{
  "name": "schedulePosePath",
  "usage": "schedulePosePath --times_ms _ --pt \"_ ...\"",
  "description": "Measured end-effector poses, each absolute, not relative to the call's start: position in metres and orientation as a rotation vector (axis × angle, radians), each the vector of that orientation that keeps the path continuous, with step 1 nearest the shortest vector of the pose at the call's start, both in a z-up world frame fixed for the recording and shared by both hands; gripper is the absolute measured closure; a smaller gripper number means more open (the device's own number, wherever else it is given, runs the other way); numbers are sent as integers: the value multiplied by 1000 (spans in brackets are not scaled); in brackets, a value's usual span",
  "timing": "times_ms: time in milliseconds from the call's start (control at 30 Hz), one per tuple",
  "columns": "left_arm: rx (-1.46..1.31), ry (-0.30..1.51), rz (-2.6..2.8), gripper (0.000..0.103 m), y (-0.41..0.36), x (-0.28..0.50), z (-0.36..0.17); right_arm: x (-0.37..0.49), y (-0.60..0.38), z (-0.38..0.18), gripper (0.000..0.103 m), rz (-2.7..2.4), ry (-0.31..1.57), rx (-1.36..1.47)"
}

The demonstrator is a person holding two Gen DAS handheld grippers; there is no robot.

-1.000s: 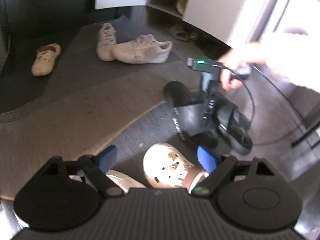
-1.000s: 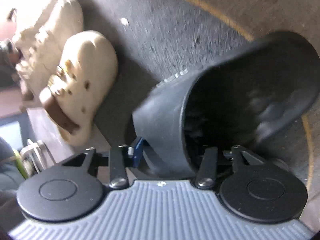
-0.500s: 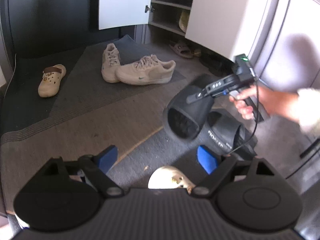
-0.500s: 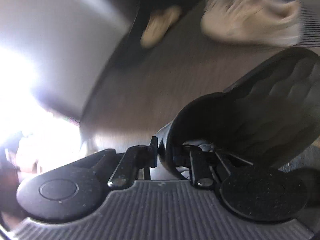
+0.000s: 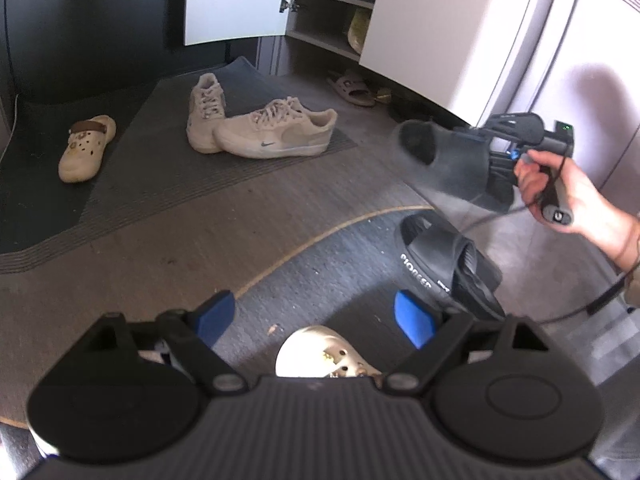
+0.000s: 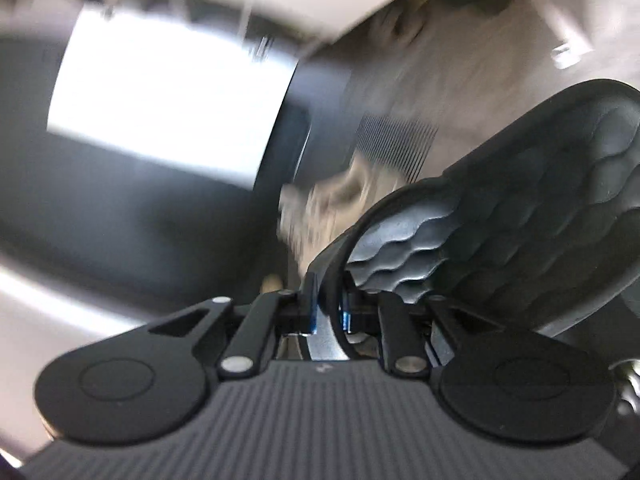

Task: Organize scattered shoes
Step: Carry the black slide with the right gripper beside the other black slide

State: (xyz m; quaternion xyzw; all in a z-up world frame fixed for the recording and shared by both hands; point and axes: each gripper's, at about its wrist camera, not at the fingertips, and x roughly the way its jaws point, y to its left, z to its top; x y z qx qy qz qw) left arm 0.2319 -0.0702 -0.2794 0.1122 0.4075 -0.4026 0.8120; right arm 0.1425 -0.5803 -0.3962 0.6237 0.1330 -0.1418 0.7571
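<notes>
My right gripper is shut on the strap of a black slide sandal, held in the air. From the left wrist view this sandal hangs at the right, with a hand on the gripper's handle. Its black mate lies on the rug below. My left gripper is open above a cream clog, apart from it. Farther off lie two beige sneakers and a second cream clog. An open shoe cabinet stands at the back.
A tan sandal lies on the floor under the cabinet. White cabinet doors hang open at the back. A dark ribbed mat and a grey rug cover parts of the floor. A cable trails from the right gripper.
My right gripper has lifted the black slide off the rug and swung it up and toward the cabinet. My left gripper has risen and stayed open over the clog.
</notes>
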Motion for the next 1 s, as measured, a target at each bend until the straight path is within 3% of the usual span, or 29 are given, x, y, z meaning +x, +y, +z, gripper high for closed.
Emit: schedulePosePath --times_ms 433,600,933,967,1000 --pt "272 868 -874 14 -82 228 -284 39 -596 -484 89 -995 -101 1628" --pt "278 844 -875 14 -88 229 -280 33 -590 -514 89 -1067 -81 1699" --pt "264 889 -904 14 -92 232 -287 39 -588 -521 85 -994 -10 1651" --pt "253 895 -897 14 -91 234 -287 37 -588 -521 78 -957 -7 1669" --pt "242 900 -890 14 -90 236 -288 36 -590 -523 60 -930 -4 1685"
